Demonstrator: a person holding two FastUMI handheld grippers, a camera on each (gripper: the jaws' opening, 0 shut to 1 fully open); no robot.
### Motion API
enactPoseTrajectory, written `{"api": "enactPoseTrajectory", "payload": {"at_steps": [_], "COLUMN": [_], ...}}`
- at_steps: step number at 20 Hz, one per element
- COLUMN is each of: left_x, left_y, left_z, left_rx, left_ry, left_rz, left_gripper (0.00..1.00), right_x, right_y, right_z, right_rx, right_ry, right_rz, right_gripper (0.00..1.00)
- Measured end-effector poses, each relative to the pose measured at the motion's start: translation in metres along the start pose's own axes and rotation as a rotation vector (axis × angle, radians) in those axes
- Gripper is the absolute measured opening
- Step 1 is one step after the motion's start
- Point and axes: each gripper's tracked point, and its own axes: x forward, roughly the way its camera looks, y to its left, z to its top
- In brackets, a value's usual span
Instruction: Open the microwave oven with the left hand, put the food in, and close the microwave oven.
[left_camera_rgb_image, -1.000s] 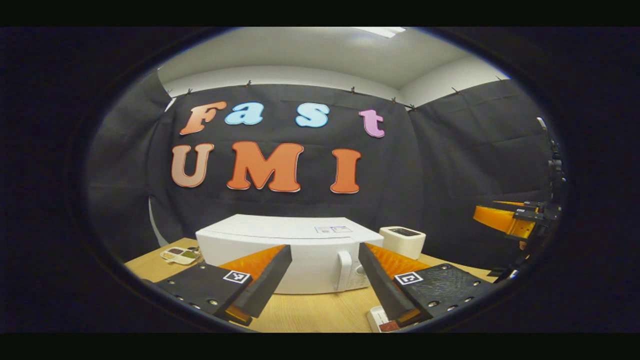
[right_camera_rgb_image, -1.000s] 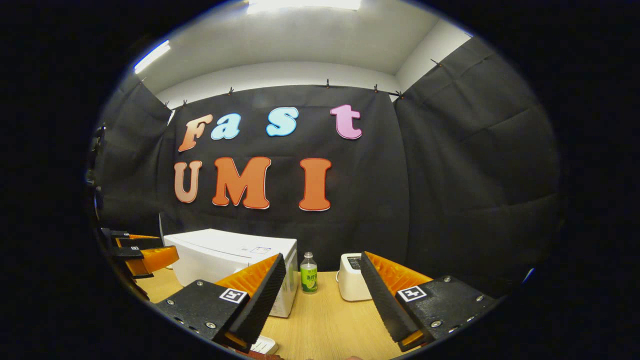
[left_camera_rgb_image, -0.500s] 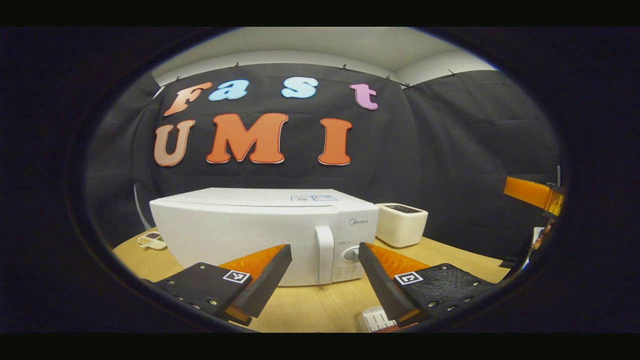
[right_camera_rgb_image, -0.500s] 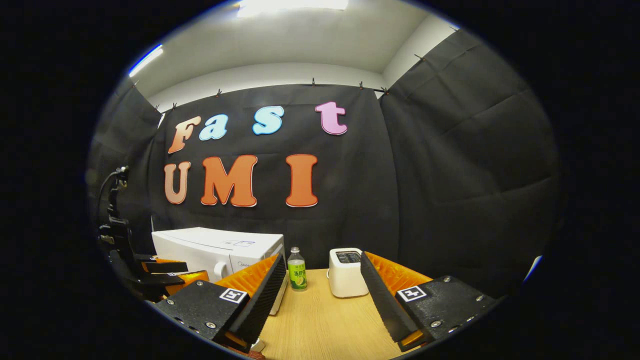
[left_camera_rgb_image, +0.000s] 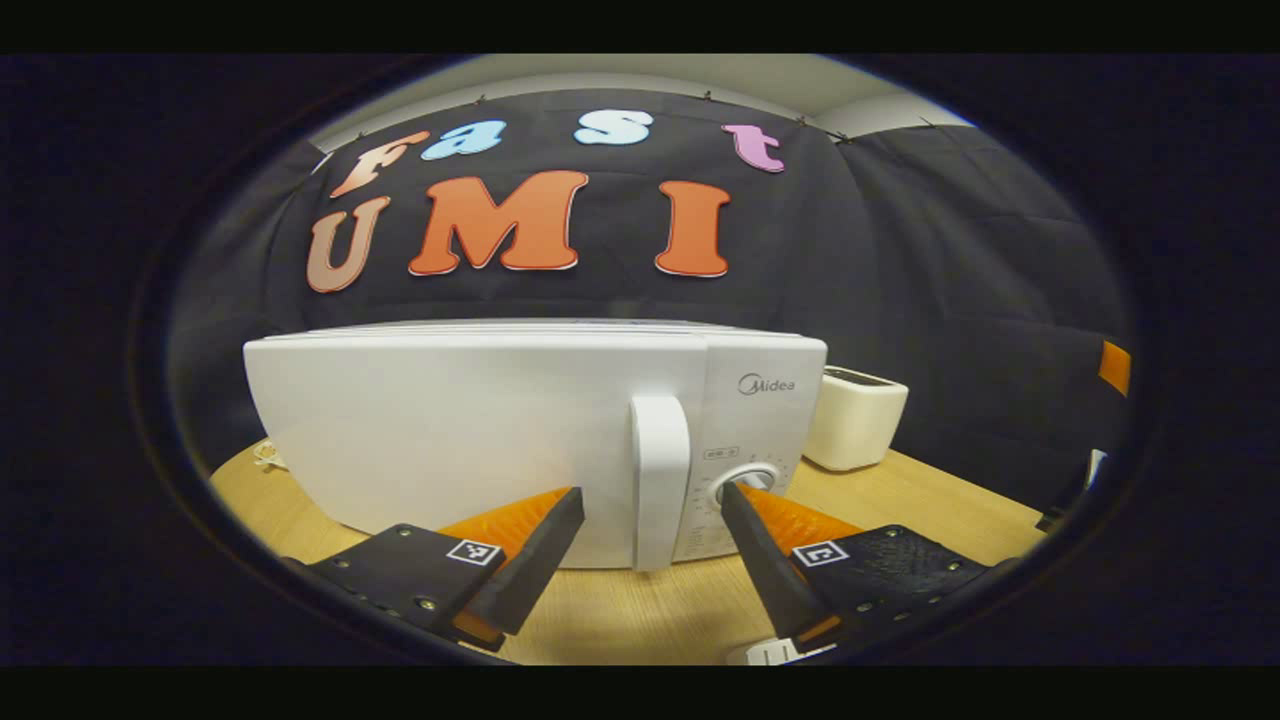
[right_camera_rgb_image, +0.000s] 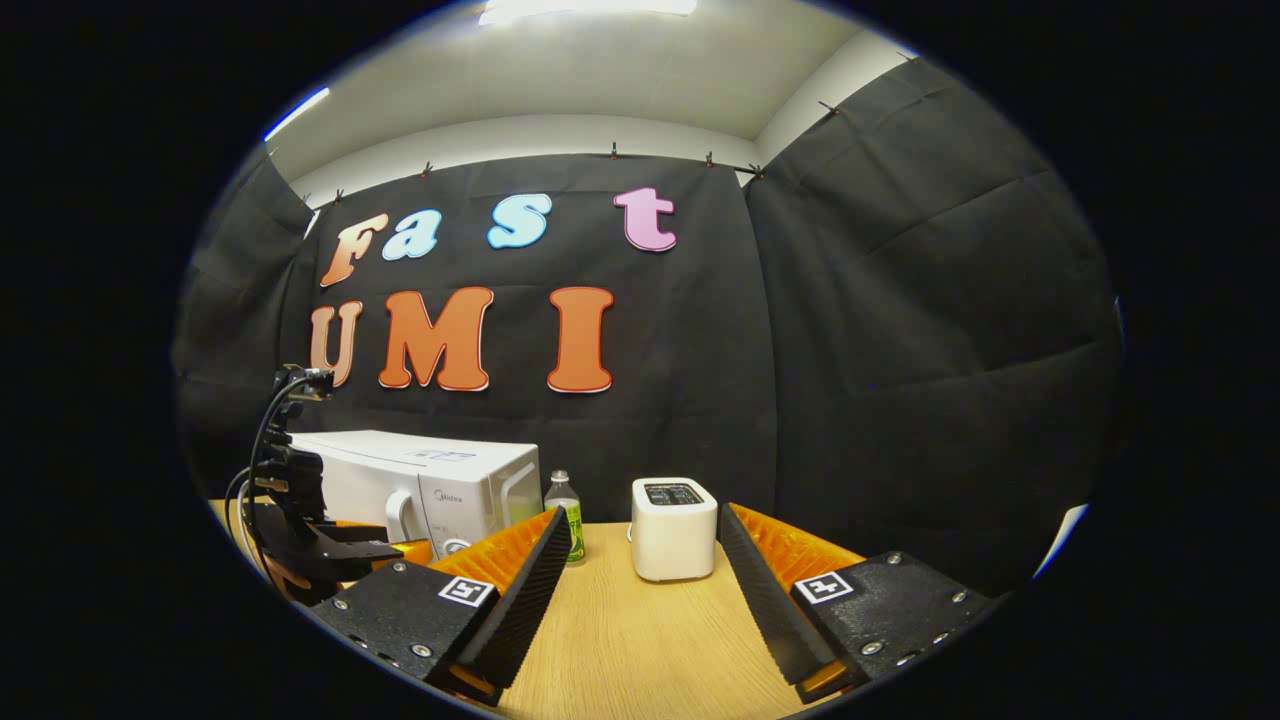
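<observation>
The white microwave oven (left_camera_rgb_image: 480, 440) stands on the wooden counter (left_camera_rgb_image: 650, 610) with its door closed, close in front of the left tool (left_camera_rgb_image: 648, 505) in the left gripper view. Its upright door handle (left_camera_rgb_image: 660, 480) lies between the left tool's two spread fingers, though neither finger touches it; the tool is released and holds nothing. The round dial (left_camera_rgb_image: 752, 480) sits just right of the handle, near the tip of the right-hand finger.

In the right gripper view the microwave oven (right_camera_rgb_image: 440, 485) sits at the far left of the counter (right_camera_rgb_image: 640, 640), with the left tool (right_camera_rgb_image: 340, 550) near its front. A small green-labelled bottle (right_camera_rgb_image: 565, 515) stands just right of the microwave, and a white toaster (right_camera_rgb_image: 675, 525) stands right of the bottle, apart from it. The toaster (left_camera_rgb_image: 855, 415) also shows to the right of the microwave in the left gripper view.

The right tool (right_camera_rgb_image: 640, 560) hangs over the near part of the counter, well apart from the microwave, its fingers spread wide and empty.
</observation>
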Motion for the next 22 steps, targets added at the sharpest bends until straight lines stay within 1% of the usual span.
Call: {"api": "enactPoseTrajectory", "payload": {"at_steps": [1,2,3,4,5,6,7,8,10,11,12,13,14,16,17,18,20,22], "left_x": [0.003,0.003,0.004,0.003,0.006,0.006,0.007,0.007,0.006,0.006,0.006,0.005,0.005,-0.003,-0.01,-0.018,-0.034,-0.056], "left_y": [0.001,0.001,-0.001,-0.001,-0.001,-0.008,-0.008,-0.011,-0.01,-0.01,-0.01,-0.009,-0.01,-0.011,-0.012,-0.012,-0.012,-0.009], "left_z": [-0.001,0.0,0.003,0.006,0.006,0.003,0.002,0.003,0.003,0.003,0.002,0.001,0.002,0.0,0.0,-0.001,-0.005,-0.006], "left_rx": [-0.007,-0.013,-0.008,0.007,0.011,0.01,0.01,0.016,0.026,0.025,0.023,0.024,0.021,0.012,0.022,0.029,0.015,0.024], "left_ry": [-0.003,-0.012,-0.026,-0.046,-0.049,-0.047,-0.046,-0.046,-0.043,-0.041,-0.037,-0.033,-0.031,-0.037,-0.045,-0.052,-0.049,-0.056], "left_rz": [0.005,0.017,0.018,0.026,0.027,0.012,0.019,0.02,0.028,0.029,0.03,0.034,0.037,0.048,0.043,0.035,0.014,-0.006], "left_gripper": [0.9,0.88,0.83,0.81,0.56,0.52,0.33,0.39,0.22,0.18,0.19,0.14,0.13,0.16,0.11,0.14,0.15,0.14], "right_x": [0.0,-0.001,-0.001,0.0,-0.001,-0.004,-0.005,-0.007,-0.01,-0.012,-0.014,-0.016,-0.019,-0.023,-0.024,-0.027,-0.031,-0.037], "right_y": [-0.003,-0.005,-0.006,-0.008,-0.008,-0.009,-0.009,-0.009,-0.012,-0.013,-0.013,-0.013,-0.014,-0.014,-0.015,-0.014,-0.01,-0.004], "right_z": [-0.007,-0.012,-0.017,-0.022,-0.026,-0.032,-0.035,-0.039,-0.043,-0.044,-0.045,-0.045,-0.047,-0.047,-0.048,-0.048,-0.052,-0.054], "right_rx": [0.002,0.003,0.005,0.01,0.014,0.019,0.023,0.024,0.026,0.03,0.034,0.038,0.039,0.04,0.043,0.048,0.066,0.085], "right_ry": [0.014,0.025,0.035,0.048,0.057,0.07,0.081,0.089,0.101,0.107,0.112,0.117,0.119,0.124,0.126,0.131,0.146,0.16], "right_rz": [-0.005,-0.009,-0.014,-0.02,-0.02,-0.021,-0.022,-0.026,-0.035,-0.038,-0.038,-0.039,-0.039,-0.045,-0.048,-0.048,-0.045,-0.038], "right_gripper": [0.94,0.94,0.94,0.93,0.94,0.94,0.94,0.94,0.94,0.94,0.94,0.94,0.94,0.94,0.94,0.94,0.94,0.94]}}
